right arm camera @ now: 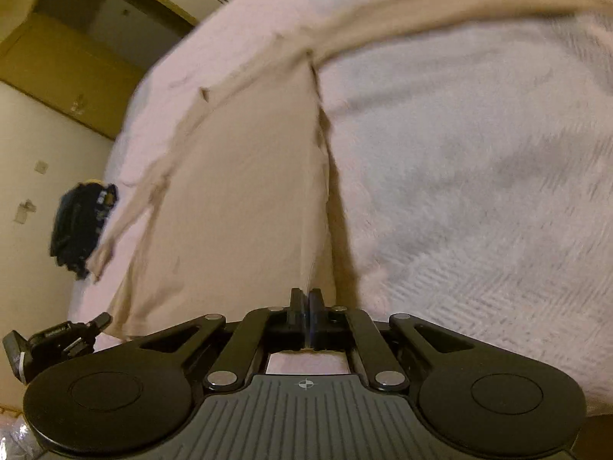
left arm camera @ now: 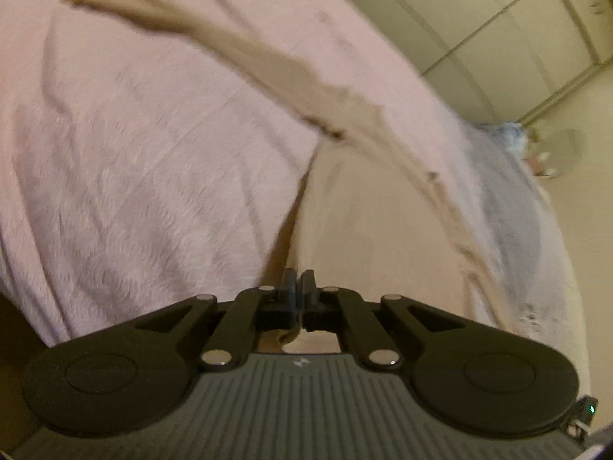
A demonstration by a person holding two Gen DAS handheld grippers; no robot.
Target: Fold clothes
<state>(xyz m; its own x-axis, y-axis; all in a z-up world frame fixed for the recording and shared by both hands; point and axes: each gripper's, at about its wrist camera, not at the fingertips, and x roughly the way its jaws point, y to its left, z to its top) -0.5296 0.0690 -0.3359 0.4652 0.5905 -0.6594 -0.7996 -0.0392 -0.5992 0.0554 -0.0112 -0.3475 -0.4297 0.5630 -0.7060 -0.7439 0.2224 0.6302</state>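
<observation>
Both tongs are pinched tight on the beige garment: the left tongs (left arm camera: 298,281) and the right tongs (right arm camera: 305,301) each grip an edge of the beige garment (left arm camera: 367,222), which hangs taut between them over the bed's pink bedspread (left arm camera: 153,153), a long sleeve (left arm camera: 214,34) trailing across it. It looks like the carrying or spreading part of a fold. Next, I'd judge, the cloth needs lowering evenly, both holds kept level so the panel lands flat.
</observation>
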